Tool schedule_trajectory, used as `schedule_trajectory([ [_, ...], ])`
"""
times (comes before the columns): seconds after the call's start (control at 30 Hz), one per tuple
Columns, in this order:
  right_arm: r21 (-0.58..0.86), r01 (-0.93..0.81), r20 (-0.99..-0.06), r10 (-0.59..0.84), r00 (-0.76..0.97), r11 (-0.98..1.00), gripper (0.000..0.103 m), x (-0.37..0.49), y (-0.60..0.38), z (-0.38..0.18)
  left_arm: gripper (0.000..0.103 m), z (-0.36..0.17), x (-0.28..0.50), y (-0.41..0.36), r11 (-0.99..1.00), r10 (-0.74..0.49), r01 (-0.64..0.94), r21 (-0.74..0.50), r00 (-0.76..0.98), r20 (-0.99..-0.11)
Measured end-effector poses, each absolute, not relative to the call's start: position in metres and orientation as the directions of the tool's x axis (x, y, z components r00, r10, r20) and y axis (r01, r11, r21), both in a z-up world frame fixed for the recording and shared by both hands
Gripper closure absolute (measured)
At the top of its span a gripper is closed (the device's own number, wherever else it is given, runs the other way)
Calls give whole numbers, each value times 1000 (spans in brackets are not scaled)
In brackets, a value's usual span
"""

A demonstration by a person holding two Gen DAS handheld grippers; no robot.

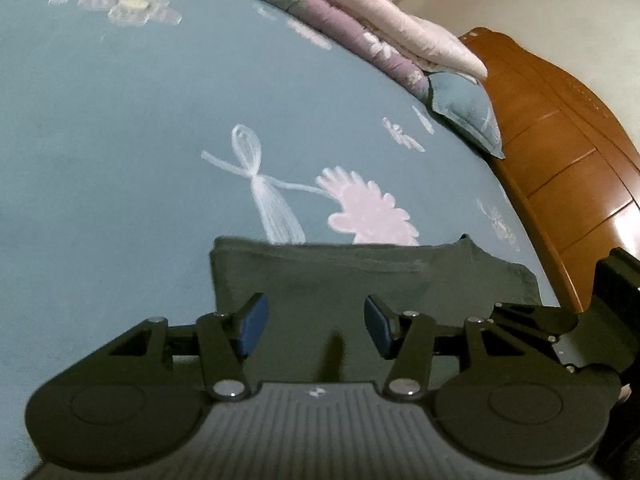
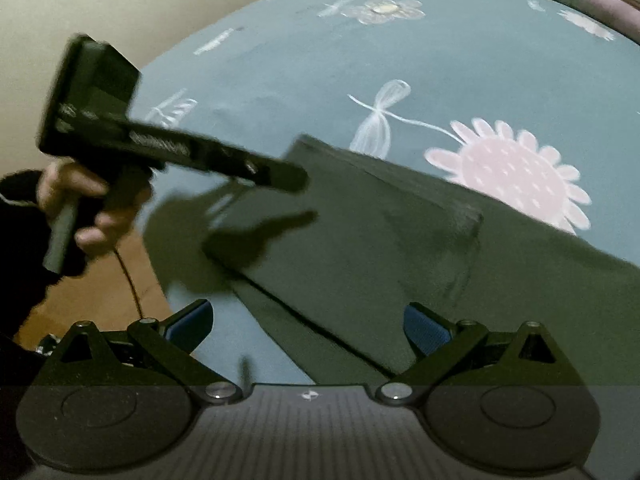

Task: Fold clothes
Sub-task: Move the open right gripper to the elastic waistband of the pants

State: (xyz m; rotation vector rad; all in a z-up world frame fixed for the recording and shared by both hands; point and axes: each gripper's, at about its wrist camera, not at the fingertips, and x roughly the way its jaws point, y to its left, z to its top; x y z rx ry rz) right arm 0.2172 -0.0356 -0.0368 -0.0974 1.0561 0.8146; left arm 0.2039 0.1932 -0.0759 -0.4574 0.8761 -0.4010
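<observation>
L tongs: wide, nothing between the blue pads; they hang over the near part of the garment, contact not clear.
R tongs: wide, holding nothing; L pad over bare sheet, R pad over the garment.
L tongs seen from R cam: blurred black body slanting over the garment's L corner, casting a shadow on the cloth; a hand grips its handle, w/ a thin cable hanging below.
Containers: can't see any in either view.
Garment: dark olive-grey, folded into a flat, roughly rectangular stack on the bed, just in front of both tongs.
Garment edges: far edge straight, layers visible along it in L cam; small raised point near its far R corner; in R cam a diagonal fold edge runs along the near side, w/ a faint seam line R of centre.
Bed: blue-grey sheet w/ white dragonfly and pink flower prints just beyond the garment.
Room: wide bare sheet L of and beyond the garment.
Bed edges: R side close to an orange wood headboard; in R cam the bed's L edge drops to floor.
Far side: folded quilts, pink and mauve, along the far rim; a blue pillow touches their end, beside the headboard.
</observation>
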Motion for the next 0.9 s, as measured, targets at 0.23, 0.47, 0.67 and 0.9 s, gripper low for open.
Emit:
schedule_trajectory([
  [0.23, 241, -560, -801, 488, 347, 793, 0, 207, -74, -23, 45, -55, 223, 130, 810, -579, 316, -494, 562, -591],
  [0.47, 177, -438, -815, 380, 437, 882, 0, 189, -137, -25, 44, -84, 242, 71, 837, -547, 288, -465, 484, -683],
  [0.67, 160, -334, -806, 318, 499, 929, 0, 180, -205, -28, 35, -55, 226, 53, 895, -444, 236, -378, 556, -703],
  [0.9, 155, -113, -809, 192, 556, 981, 0, 177, -312, -47, 34, -44, 225, -2, 923, -386, 228, -311, 542, -746],
])
